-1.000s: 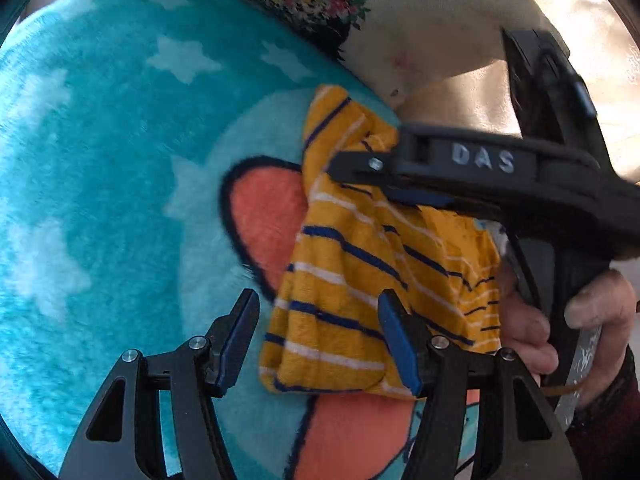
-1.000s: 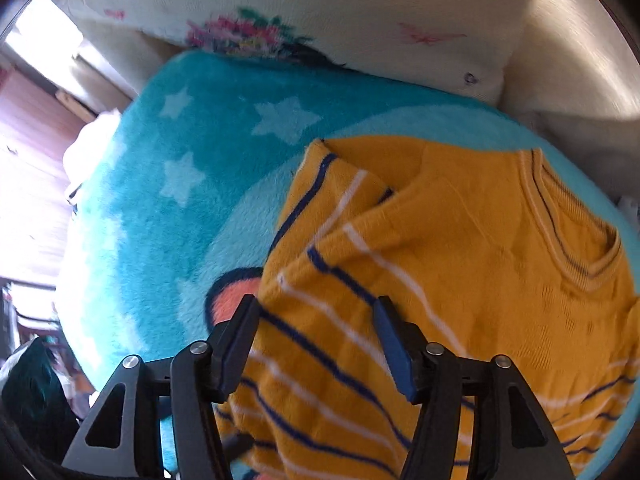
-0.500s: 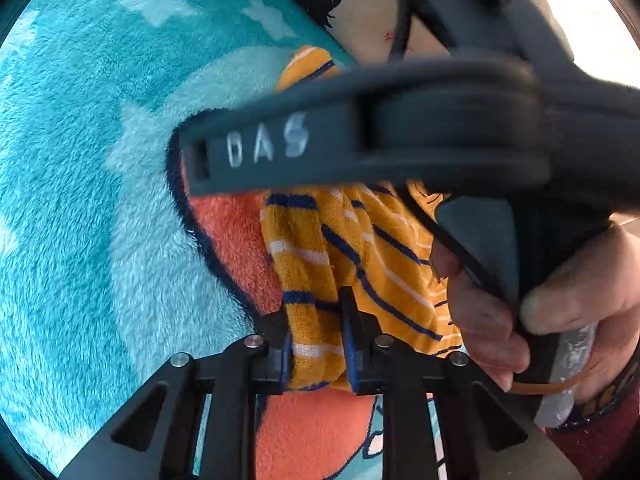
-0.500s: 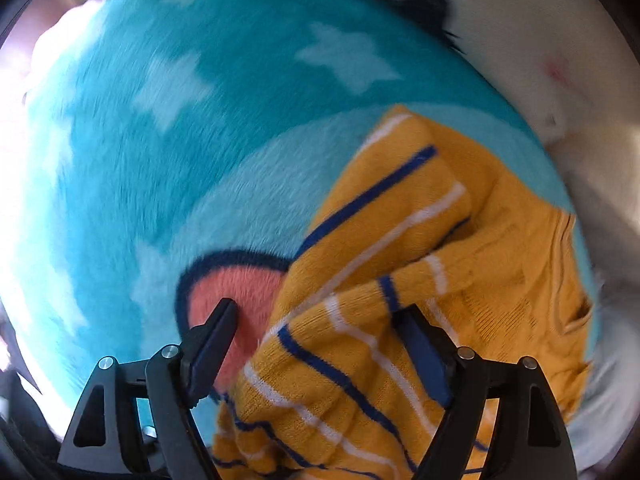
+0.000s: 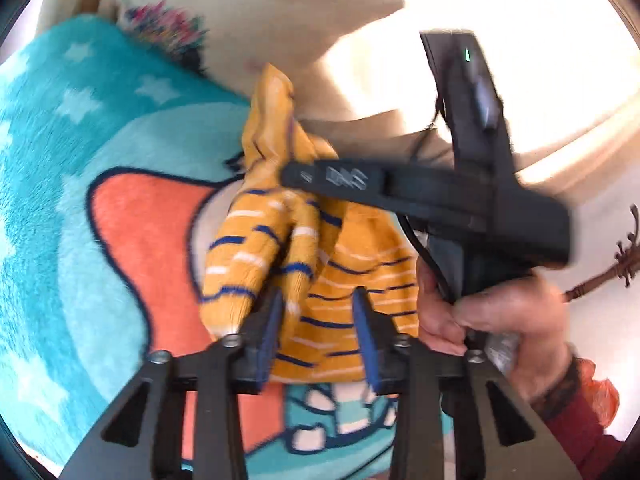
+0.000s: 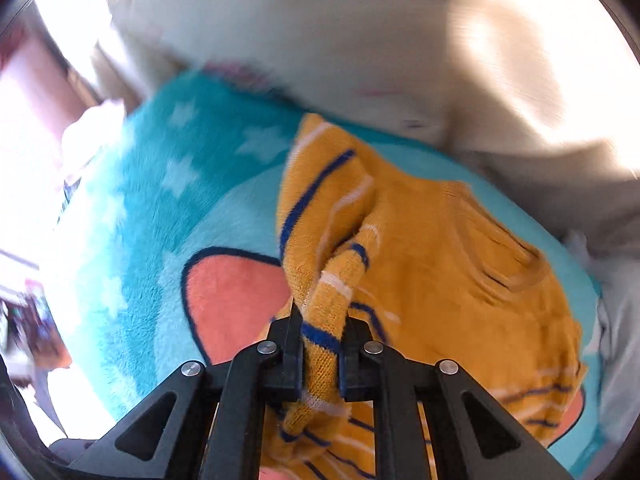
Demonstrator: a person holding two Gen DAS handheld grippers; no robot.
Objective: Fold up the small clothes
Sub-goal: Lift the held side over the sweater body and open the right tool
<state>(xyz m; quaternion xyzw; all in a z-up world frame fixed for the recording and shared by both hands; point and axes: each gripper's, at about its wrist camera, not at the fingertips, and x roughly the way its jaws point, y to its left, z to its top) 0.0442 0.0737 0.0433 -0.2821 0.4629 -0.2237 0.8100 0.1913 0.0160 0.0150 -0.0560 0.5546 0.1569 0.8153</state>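
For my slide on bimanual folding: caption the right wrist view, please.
Right gripper shut on a bunched fold of the striped mustard sweater, lifting it off the teal star blanket.

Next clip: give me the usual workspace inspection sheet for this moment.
Surface: teal star blanket with an orange cartoon patch.
Job's things: yellow striped sweater, sleeve lifted, body on the blanket.
Clutter: nothing seen.
Grippers: right tool shut on the sleeve; left tool open, fingers apart over the hem.
Cables: black cable along the right tool's handle.
Surroundings: floral pillow behind the blanket; image blurred.
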